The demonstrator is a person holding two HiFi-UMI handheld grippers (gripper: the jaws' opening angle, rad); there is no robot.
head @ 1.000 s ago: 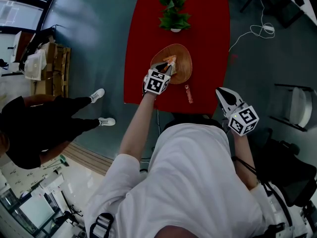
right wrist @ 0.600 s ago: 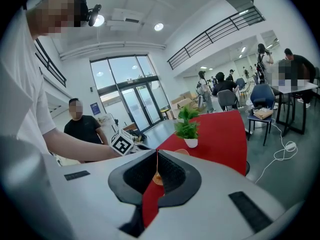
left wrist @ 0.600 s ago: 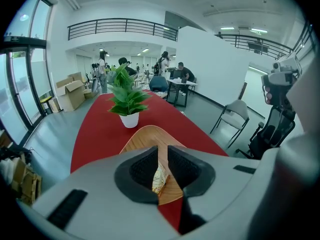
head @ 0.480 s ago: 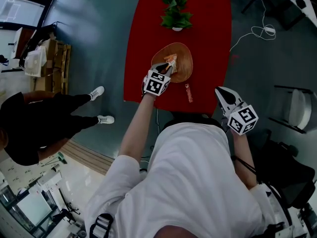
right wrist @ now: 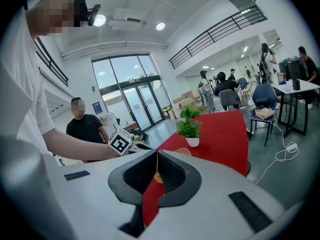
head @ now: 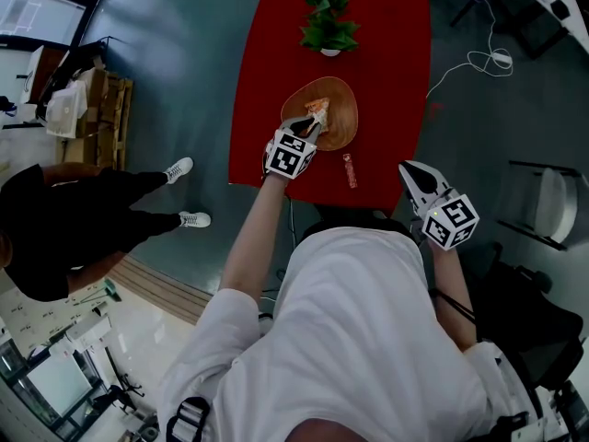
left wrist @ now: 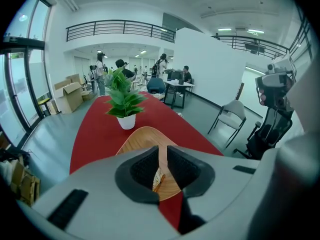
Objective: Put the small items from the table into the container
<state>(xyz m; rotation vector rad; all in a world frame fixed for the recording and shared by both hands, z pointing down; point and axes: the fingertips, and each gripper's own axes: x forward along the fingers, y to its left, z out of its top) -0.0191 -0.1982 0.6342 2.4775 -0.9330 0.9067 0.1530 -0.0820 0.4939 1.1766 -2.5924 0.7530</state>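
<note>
Left tool (head: pixel 311 125) pinches a small snack packet (head: pixel 317 110) over the wooden dish (head: pixel 342 129) on the red tabletop (head: pixel 386 63). Right tool (head: pixel 410 175) hangs closed and empty. A slim sachet (head: pixel 350 171) beside the dish looks light and crinkly, probably best nipped mid-length.

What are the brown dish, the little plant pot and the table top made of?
The dish looks like wood: pale brown and smooth, with faint grain lines. The plant pot seems to be glazed ceramic or plastic: plain white and smooth, and I can't tell which. The table top is an even, matte red, perhaps cloth or paint; the look leaves that open.
</note>
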